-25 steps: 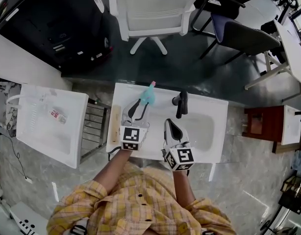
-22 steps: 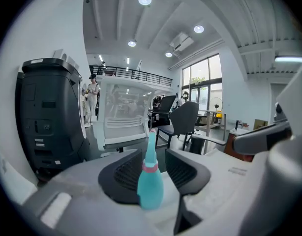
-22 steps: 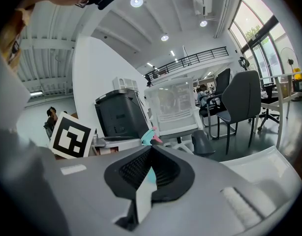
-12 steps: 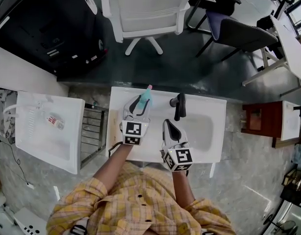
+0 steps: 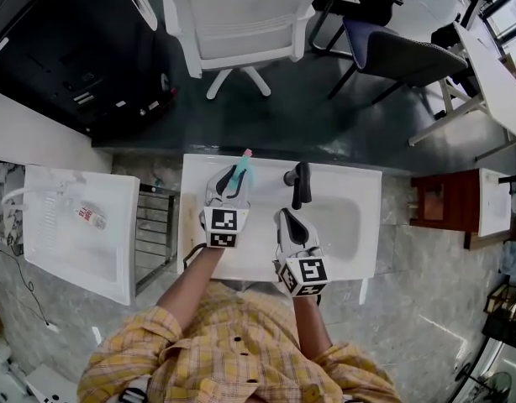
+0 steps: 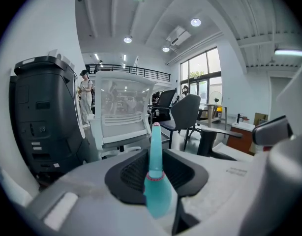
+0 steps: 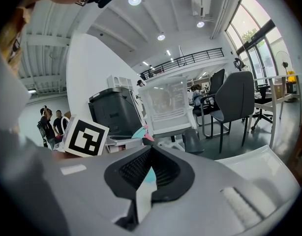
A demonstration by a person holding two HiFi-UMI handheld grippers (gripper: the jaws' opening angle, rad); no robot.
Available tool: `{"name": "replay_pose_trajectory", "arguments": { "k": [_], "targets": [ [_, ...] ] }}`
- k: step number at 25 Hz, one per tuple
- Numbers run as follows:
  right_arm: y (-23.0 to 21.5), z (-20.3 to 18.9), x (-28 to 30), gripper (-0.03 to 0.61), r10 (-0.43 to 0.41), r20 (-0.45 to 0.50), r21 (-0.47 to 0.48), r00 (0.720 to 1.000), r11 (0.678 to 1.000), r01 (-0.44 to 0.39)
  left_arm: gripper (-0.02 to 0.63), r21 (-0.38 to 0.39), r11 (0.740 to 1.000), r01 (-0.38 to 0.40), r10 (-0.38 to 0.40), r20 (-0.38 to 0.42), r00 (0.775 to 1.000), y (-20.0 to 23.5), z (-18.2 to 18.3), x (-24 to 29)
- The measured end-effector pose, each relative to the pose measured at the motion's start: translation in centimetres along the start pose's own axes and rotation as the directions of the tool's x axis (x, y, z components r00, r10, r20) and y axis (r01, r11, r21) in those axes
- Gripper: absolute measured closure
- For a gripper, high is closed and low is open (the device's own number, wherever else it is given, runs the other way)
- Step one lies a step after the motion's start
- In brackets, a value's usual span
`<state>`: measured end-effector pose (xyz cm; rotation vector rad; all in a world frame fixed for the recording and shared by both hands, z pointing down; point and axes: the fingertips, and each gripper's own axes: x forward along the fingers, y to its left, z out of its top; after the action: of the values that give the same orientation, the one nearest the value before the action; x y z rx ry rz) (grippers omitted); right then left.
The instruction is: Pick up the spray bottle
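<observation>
A teal spray bottle (image 5: 240, 169) with a pink nozzle tip stands on the back left rim of the white sink (image 5: 363, 193). My left gripper (image 5: 230, 180) reaches around it, and its jaws are closing on it. In the left gripper view the bottle (image 6: 155, 183) fills the gap between the black pads (image 6: 126, 173), its neck rising upright. My right gripper (image 5: 290, 219) hangs over the sink's front left part, right of the bottle, jaws together and holding nothing. In the right gripper view the bottle's nozzle (image 7: 142, 132) shows beside the left gripper's marker cube (image 7: 85, 137).
A black faucet (image 5: 300, 183) stands at the sink's back edge, right of the bottle. Beyond the sink are a white office chair (image 5: 233, 23) and a dark chair (image 5: 401, 49). A second white basin (image 5: 73, 225) and a metal rack (image 5: 153, 229) are to the left.
The left gripper has moved forward so that its jaws now sit on both sides of the bottle, and they have drawn closer together. The right gripper has stayed in place.
</observation>
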<state>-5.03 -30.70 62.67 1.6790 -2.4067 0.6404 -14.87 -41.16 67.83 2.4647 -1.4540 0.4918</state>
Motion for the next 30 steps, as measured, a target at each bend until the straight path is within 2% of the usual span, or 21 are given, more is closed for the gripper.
{"name": "replay_pose_trajectory", "arguments": {
  "k": [6,17,30],
  "targets": [
    [-0.5,0.1,-0.8,0.578,-0.012,0.005,-0.010,1.000,1.000,0.012,0.517,-0.014,1.000,-0.009,0.009,-0.005,1.000,-0.4,0.0,-0.7],
    [-0.3,1.4,-3.4,0.579,0.026,0.033,-0.033,0.999,0.999,-0.025,0.517,-0.016,0.999,-0.047,0.047,0.038,0.998,-1.9,1.7,-3.5],
    [-0.5,3.7,-7.2,0.580,0.065,0.067,-0.052,0.996,0.997,-0.062,0.517,-0.061,0.995,-0.085,0.090,0.086,0.992,-4.4,3.9,-8.3]
  ]
}}
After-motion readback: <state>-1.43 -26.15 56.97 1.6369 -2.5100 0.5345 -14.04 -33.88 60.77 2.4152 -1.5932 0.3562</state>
